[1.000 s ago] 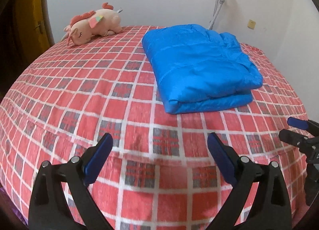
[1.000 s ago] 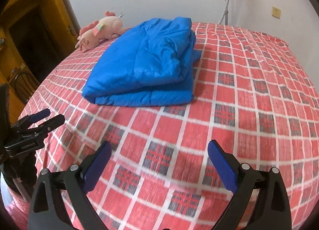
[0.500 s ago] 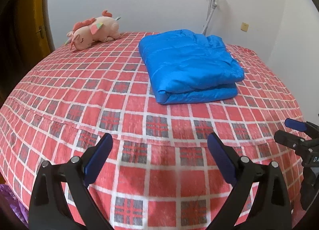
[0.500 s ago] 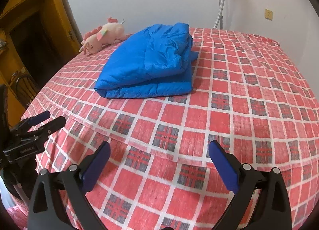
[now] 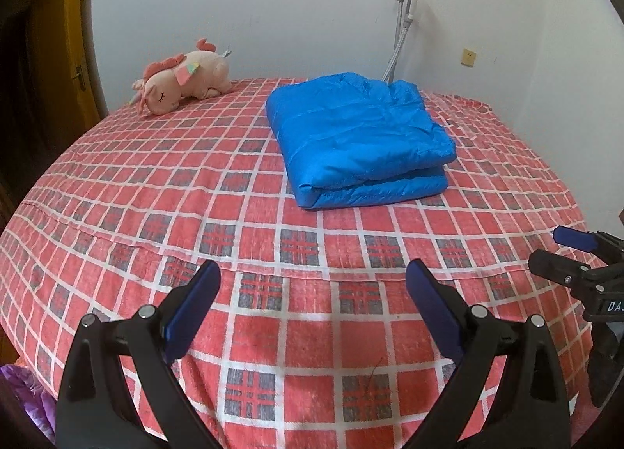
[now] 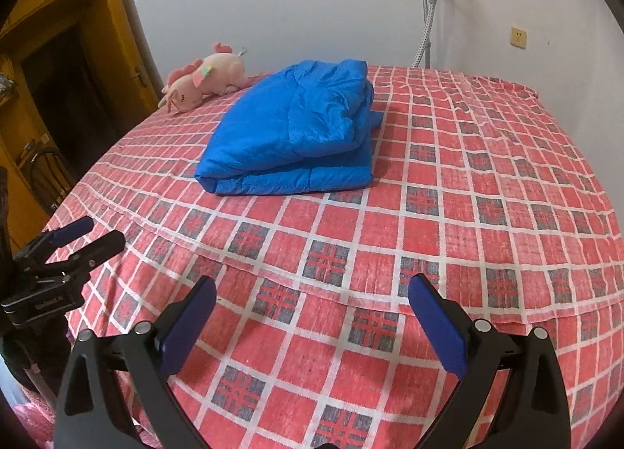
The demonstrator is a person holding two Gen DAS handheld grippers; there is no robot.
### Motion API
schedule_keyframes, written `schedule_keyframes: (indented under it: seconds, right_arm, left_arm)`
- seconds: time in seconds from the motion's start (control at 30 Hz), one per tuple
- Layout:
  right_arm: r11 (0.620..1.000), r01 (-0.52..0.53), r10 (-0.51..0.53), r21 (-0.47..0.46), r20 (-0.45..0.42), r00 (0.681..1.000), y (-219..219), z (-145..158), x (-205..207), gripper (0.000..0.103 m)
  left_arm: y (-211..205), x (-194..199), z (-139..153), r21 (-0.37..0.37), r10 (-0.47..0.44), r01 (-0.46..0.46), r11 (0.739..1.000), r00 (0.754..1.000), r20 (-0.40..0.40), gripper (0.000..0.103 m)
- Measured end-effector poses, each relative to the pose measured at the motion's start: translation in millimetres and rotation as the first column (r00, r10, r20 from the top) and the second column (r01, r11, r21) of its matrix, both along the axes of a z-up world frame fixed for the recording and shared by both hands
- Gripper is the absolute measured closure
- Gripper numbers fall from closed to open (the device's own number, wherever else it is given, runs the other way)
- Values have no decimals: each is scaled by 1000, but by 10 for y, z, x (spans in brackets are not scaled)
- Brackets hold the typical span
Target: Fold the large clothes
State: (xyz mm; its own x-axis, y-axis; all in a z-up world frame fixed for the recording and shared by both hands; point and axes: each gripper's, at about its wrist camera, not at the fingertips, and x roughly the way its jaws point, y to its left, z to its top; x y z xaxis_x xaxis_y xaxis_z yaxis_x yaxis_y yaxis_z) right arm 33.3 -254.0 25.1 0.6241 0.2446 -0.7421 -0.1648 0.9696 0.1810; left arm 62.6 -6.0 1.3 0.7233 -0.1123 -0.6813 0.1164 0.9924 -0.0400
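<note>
— What did the room look like?

— A bed (image 5: 117,191) covered in a red checked sheet filled both views, with a white wall (image 5: 273,0) behind it and a wooden door (image 6: 78,71) off to the left side.

— And the grippers?

— The left gripper (image 5: 312,285) hung over the near edge of the bed, its blue-padded fingers (image 5: 193,303) spread wide with nothing between them. The right gripper (image 6: 312,299) was released the same way, also above the near edge, empty. Each showed at the margin of the other's view, so they were side by side and apart.

— Where was the garment?

— The blue puffer jacket (image 5: 358,141) lay folded into a thick rectangle toward the far edge of the bed, roughly midway across, well apart from both grippers. Its folded edge faced the near side, layers stacked one on the other.

— Anything else on the bed?

— A pink plush unicorn (image 5: 183,76) lay on its side near the far left corner, close to the jacket but not touching it. Behind the far edge a grey hose on a bracket (image 5: 403,8) ran up the wall, and a yellowish socket (image 5: 468,57) sat further right.
</note>
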Motion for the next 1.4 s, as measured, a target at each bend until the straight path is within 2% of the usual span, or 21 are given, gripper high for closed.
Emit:
schedule_keyframes:
  seconds: [1.4]
  right_arm:
    - [1000,-7,7,4,4,1000,-13,15,-33,4]
  left_arm:
    - [0,-18,19,3,-1,1,1000,1000,4,8]
